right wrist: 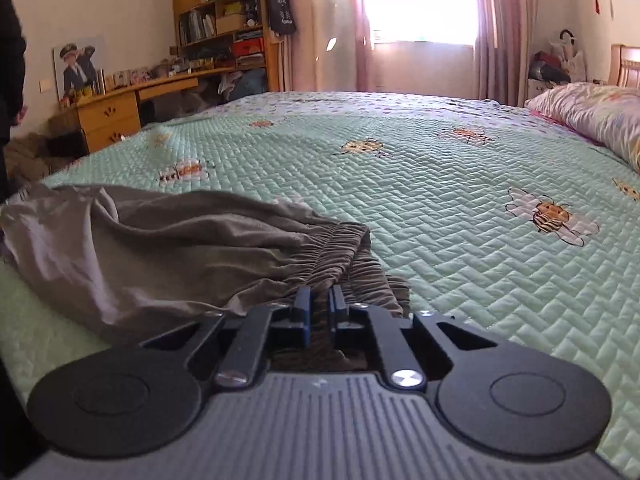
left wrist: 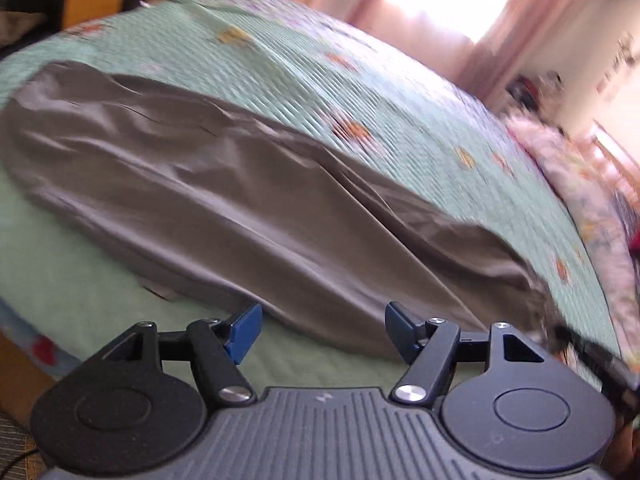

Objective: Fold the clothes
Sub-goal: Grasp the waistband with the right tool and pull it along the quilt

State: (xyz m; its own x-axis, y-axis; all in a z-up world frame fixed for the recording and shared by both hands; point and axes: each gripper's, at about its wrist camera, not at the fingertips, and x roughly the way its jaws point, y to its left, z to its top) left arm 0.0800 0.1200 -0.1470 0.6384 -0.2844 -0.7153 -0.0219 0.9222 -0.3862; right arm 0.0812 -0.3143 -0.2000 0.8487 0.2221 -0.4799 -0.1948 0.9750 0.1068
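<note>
Grey-brown trousers [left wrist: 224,184] lie stretched across the near side of a bed with a green quilted cover [left wrist: 288,68]. My left gripper [left wrist: 320,330] stands open just above the trousers' near edge, nothing between its blue pads. In the right wrist view the trousers [right wrist: 160,248] bunch up toward their gathered elastic waistband [right wrist: 344,256]. My right gripper [right wrist: 319,308] is shut on that waistband, the cloth pinched between its blue pads. The right gripper's black body [left wrist: 600,364] shows at the right edge of the left wrist view, at the trousers' end.
The green bee-print cover [right wrist: 440,184] spreads wide beyond the trousers. A pale floral pillow [right wrist: 600,116] lies at the far right. A wooden desk [right wrist: 112,116] and bookshelves [right wrist: 224,16] stand at the back left, curtains and a bright window behind. A dark sleeve [right wrist: 10,52] hangs at far left.
</note>
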